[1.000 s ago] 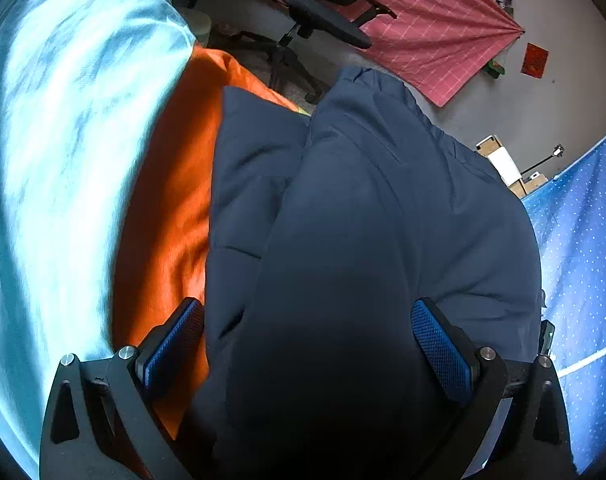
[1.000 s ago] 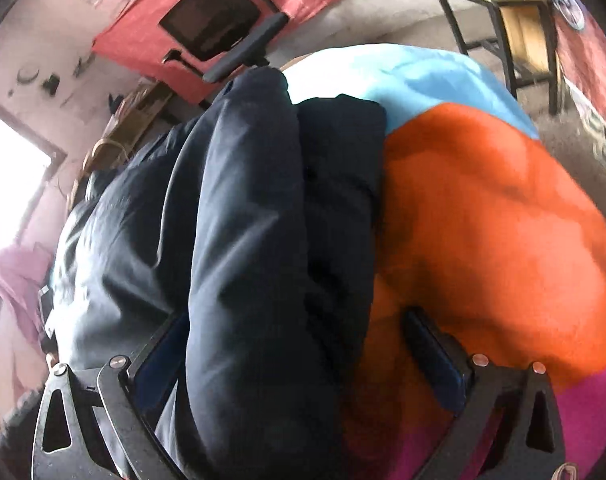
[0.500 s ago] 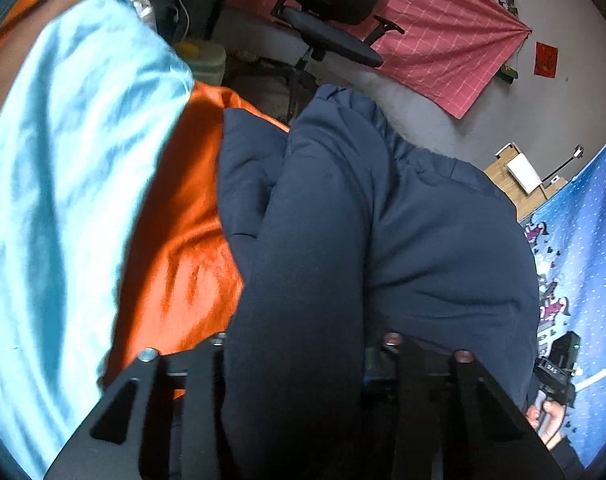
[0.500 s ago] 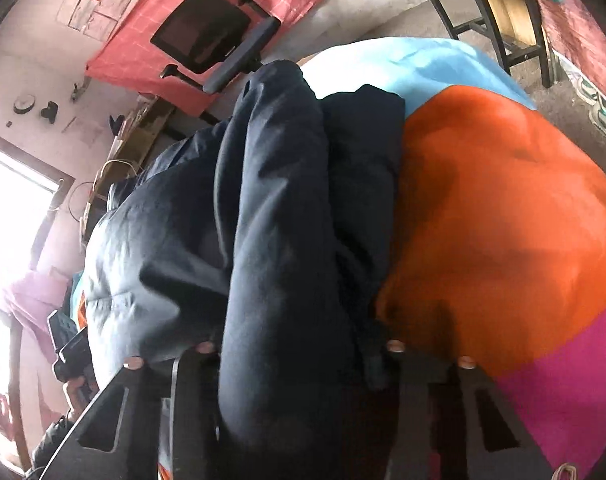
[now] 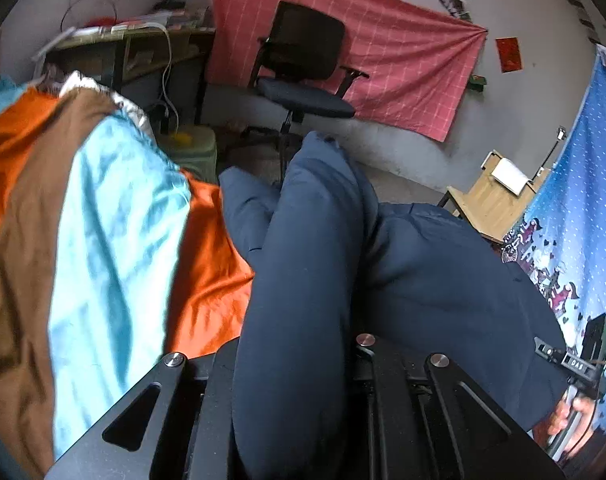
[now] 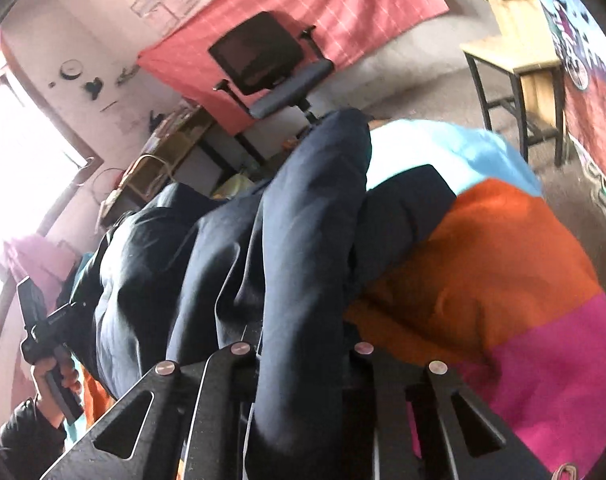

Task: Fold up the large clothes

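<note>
— Behind everything, what does the room look like?

— Grey walls with a pink checked cloth (image 5: 343, 52) pinned across the far one, and a black office chair (image 5: 303, 68) standing in front of it. A wooden side table (image 5: 491, 196) stands far right, beside a blue dotted hanging (image 5: 583, 208).

— And the surface?

— It is draped in a patchwork cover (image 5: 115, 248) of light blue, orange and brown panels; the right wrist view also shows a magenta panel near the camera.

— Where is the garment?

— A large navy garment (image 5: 443, 280) lies on the orange part of the cover, bunched into thick folds, with one ridge running from each camera toward the far edge.

— What are the claws doing?

— The left claw (image 5: 299, 360) has just been closing and now pinches a fold of navy cloth; its pads are buried in the fabric. The right claw (image 6: 303, 360) has likewise just been closing and pinches another fold. Each view shows the other hand gripping its handle at the picture's edge, beside the garment: the right hand (image 5: 571, 420) in the left view, the left hand (image 6: 57, 380) in the right.
</note>
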Demonstrator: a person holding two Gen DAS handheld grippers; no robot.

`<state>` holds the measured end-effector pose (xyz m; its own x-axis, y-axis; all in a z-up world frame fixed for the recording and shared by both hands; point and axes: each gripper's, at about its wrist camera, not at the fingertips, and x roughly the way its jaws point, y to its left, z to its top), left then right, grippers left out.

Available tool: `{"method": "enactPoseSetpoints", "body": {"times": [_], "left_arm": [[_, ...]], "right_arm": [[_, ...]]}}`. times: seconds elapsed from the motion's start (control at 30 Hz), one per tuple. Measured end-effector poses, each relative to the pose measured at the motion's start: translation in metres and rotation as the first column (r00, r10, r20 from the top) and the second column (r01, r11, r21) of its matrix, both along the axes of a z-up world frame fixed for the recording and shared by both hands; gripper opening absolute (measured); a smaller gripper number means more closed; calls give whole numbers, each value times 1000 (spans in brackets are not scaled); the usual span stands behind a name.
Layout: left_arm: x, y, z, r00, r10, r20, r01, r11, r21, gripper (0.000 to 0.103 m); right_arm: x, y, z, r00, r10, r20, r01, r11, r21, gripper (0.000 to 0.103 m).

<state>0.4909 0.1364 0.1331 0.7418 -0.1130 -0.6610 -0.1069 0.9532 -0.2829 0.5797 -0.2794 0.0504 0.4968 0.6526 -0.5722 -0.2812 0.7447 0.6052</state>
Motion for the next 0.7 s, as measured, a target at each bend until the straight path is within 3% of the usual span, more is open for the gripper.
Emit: {"method": "enactPoseSetpoints", "body": {"times": [0.17, 0.47, 0.6, 0.7], "left_arm": [[-15, 7, 17, 1000, 2, 18, -2, 1000, 2, 12], [-78, 20, 34, 1000, 20, 19, -20, 999, -31, 12], [-97, 19, 36, 1000, 4, 18, -4, 1000, -12, 12], [-100, 14, 22, 1000, -11, 12, 10, 1000, 25, 12]], "right_arm": [[-24, 7, 27, 999, 24, 47, -24, 1000, -18, 17], [-68, 19, 59, 991, 87, 97, -82, 995, -57, 17], [-83, 23, 65, 987, 106, 119, -98, 992, -74, 16], [-88, 22, 58, 988, 101, 114, -93, 993, -77, 17]]}}
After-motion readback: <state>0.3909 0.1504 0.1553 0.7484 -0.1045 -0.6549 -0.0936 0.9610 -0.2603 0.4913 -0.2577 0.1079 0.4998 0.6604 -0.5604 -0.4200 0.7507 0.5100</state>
